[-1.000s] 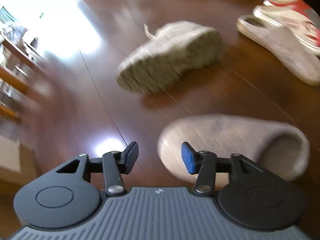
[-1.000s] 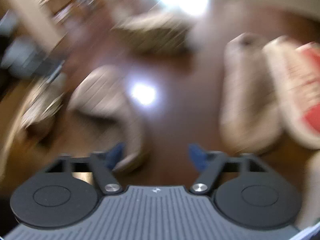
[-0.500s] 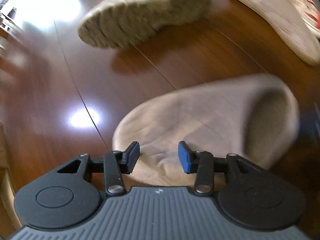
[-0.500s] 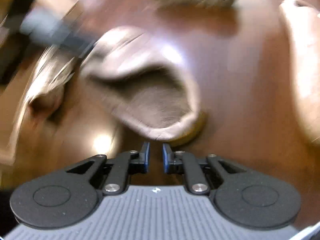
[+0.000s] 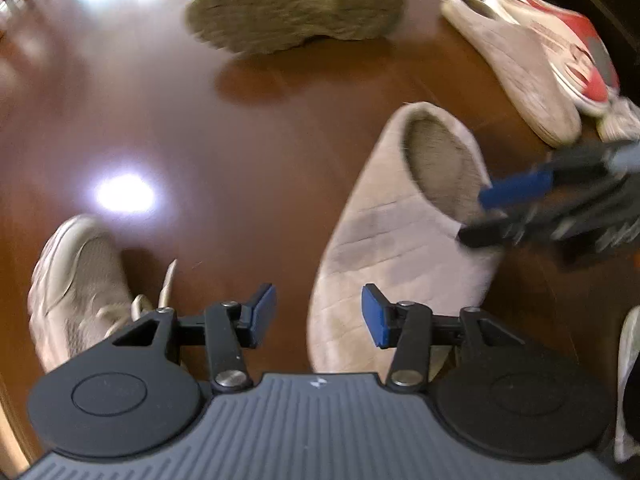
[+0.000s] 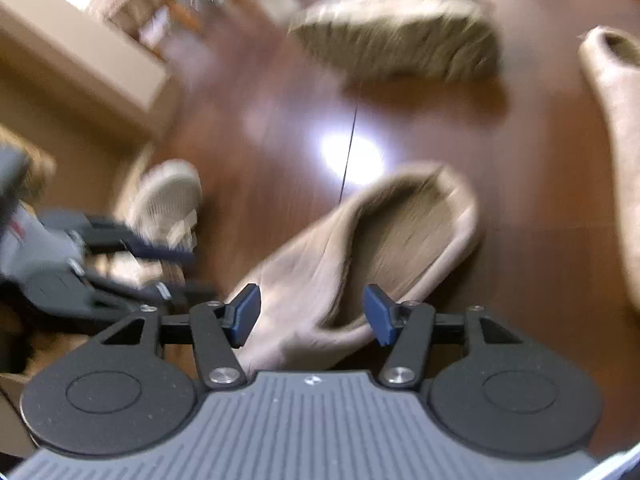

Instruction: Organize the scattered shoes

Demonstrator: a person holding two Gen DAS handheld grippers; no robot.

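Observation:
A beige slipper (image 5: 396, 240) lies on the dark wood floor, toe toward me; it also shows in the right wrist view (image 6: 360, 256). My left gripper (image 5: 319, 316) is open over its toe. My right gripper (image 6: 312, 314) is open, its fingers either side of the slipper's opening; in the left wrist view it (image 5: 520, 208) reaches in blurred from the right. A beige sneaker (image 5: 296, 8) lies on its side at the back. Another beige sneaker (image 5: 76, 284) sits at my left.
A second beige slipper (image 5: 516, 64) and a red-and-white shoe (image 5: 572, 52) lie side by side at the far right. A white shoe edge (image 5: 626, 380) shows at the lower right. A cardboard box (image 6: 76, 64) and wooden furniture stand at the left in the right wrist view.
The right gripper has opened from shut and moved over the slipper's opening. The slipper has turned, its opening now pointing away. The left gripper has pulled back, bringing the near sneaker into view.

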